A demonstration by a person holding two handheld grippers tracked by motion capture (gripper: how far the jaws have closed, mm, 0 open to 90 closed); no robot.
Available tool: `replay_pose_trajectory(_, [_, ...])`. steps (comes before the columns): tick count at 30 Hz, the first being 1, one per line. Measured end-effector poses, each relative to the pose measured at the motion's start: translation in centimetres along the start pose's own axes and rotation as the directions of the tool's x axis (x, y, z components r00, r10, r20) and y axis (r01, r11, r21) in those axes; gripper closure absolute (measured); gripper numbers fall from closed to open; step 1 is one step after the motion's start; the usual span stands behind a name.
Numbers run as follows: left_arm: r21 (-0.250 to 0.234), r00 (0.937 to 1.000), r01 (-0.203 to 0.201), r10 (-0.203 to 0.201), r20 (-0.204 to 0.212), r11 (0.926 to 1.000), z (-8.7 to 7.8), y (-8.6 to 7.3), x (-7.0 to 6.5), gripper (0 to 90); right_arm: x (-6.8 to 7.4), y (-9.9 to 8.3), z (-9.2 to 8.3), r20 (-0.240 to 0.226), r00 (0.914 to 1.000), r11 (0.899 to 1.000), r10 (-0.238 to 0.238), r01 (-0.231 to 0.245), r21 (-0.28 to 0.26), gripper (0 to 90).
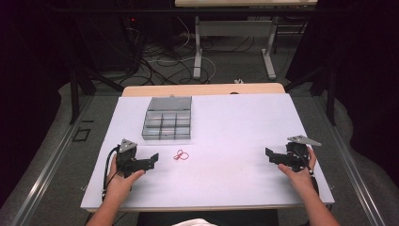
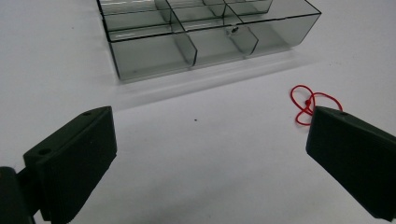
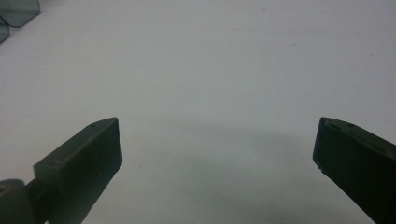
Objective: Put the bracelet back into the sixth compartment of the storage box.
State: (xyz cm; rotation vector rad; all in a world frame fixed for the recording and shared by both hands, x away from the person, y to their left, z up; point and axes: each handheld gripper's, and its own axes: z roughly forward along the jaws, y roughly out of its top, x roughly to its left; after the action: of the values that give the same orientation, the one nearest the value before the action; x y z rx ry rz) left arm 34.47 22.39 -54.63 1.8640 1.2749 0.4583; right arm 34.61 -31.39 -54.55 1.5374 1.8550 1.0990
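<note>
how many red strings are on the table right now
1: the red string lies loose on the white table, just in front of the clear compartment box, near the left gripper.

Red string point(image 1: 181, 155) before compartment box point(image 1: 167, 118), between left gripper point(image 1: 151, 160) and right gripper point(image 1: 270, 154)

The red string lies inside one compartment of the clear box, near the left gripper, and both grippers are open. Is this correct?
Not quite. The red string lies on the white table, outside the clear box, as the high view shows. It is indeed near the left gripper, and the left and right gripper are both open.
</note>
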Motion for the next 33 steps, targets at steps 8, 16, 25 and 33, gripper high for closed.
replay_pose_trajectory(8, [0.006, 0.9997, -0.002, 0.002, 0.025, 1.0, 0.4, 0.8, -0.8, 3.6, -0.1, -0.1, 0.1, 0.014, 0.9999, 1.0, 0.001, -0.001, 0.002, 0.8])
replay_pose_trajectory(16, [0.019, 0.9983, -0.037, 0.036, 0.046, 0.9991, 0.7, 2.0, -1.9, 13.3, 0.0, -0.1, 0.0, 0.027, 0.9996, 1.0, 0.001, -0.001, -0.004, 0.0])
replay_pose_trajectory(25, [0.031, 0.9972, -0.04, 0.038, 0.064, 0.9987, 1.1, 2.8, -2.6, 22.4, 0.1, -0.3, -0.1, 0.039, 0.9991, 1.0, -0.014, 0.014, 0.001, 0.0])
replay_pose_trajectory(33, [0.075, 0.9957, -0.04, 0.034, 0.086, 0.9964, 1.8, 3.9, -3.5, 29.5, 0.2, -0.3, 0.0, 0.03, 0.9995, 1.0, -0.012, 0.012, 0.004, 0.0])
